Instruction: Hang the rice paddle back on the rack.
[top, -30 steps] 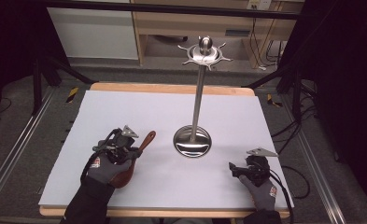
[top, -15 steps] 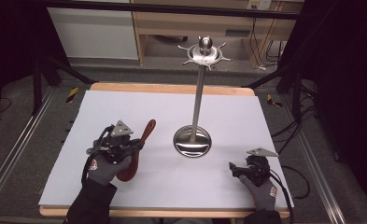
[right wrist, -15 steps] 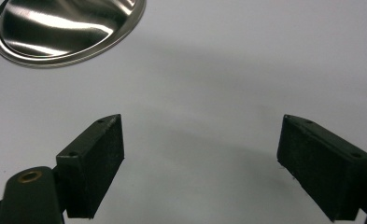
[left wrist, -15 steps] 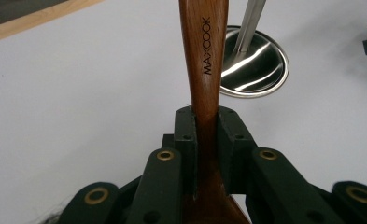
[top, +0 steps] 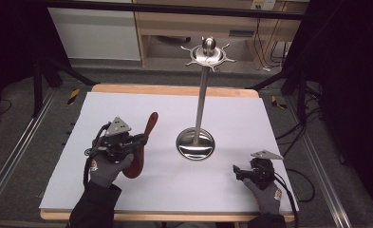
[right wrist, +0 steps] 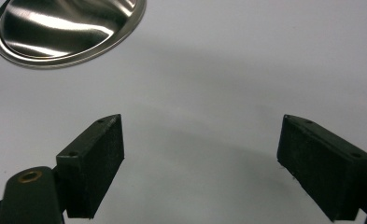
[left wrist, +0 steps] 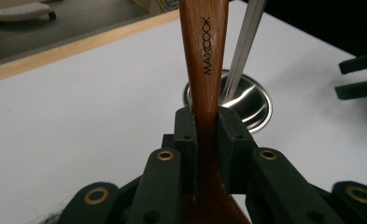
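Note:
A brown wooden spoon marked MAXCOOK is lifted off the white table, handle pointing up and away. My left gripper is shut on its neck, the two pads pressing the wood from both sides just above the bowl. A steel utensil stand rises from a round base in the table's middle, its hook ring at the top. My right gripper rests low at the front right, open, with bare table between its pads. The stand's base lies ahead of it.
The white table top has a wooden edge at the back. Black frame legs and cables stand on the floor at both sides. A wooden shelf unit is behind the table.
My left gripper has lifted the spoon off the table and tipped its handle upward. The right gripper has stayed where it was.

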`<state>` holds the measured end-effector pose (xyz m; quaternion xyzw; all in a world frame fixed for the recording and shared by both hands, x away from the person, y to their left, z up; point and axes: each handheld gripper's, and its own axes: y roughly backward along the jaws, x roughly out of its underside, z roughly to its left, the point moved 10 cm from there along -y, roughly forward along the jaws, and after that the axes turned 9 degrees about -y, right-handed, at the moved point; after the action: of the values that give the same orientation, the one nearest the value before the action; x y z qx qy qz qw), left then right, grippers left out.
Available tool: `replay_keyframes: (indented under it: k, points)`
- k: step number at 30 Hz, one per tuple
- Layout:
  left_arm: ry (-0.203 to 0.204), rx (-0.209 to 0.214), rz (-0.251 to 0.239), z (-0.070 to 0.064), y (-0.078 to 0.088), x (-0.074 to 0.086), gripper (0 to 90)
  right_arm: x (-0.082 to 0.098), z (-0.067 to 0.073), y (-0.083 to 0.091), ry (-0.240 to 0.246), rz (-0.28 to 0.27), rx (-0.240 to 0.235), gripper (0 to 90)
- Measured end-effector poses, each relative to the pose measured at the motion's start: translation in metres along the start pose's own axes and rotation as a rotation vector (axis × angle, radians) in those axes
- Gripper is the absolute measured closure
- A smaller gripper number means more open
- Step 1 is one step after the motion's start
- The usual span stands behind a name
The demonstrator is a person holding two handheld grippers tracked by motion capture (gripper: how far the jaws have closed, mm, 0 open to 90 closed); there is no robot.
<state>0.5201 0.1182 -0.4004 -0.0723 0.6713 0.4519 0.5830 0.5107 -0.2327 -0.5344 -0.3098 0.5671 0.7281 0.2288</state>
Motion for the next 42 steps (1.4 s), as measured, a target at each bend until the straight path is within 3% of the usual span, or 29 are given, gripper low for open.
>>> replay_keyframes:
  k: [12,23,30,42]
  points:
    - [-0.013,-0.017,-0.085,-0.003,0.013,-0.028,78.6,0.0,0.0,0.0,0.009,-0.002,0.003,15.1]
    - [-0.022,-0.017,-0.131,-0.006,0.021,-0.047,78.5,0.0,0.0,0.0,0.01,-0.004,0.006,15.1]
    - [-0.041,-0.01,-0.175,-0.014,0.026,-0.062,78.6,-0.001,0.0,0.0,0.012,-0.007,0.004,15.1]
    - [-0.061,0.003,-0.202,-0.02,0.032,-0.082,78.6,-0.001,0.0,0.0,0.011,-0.006,0.002,15.1]
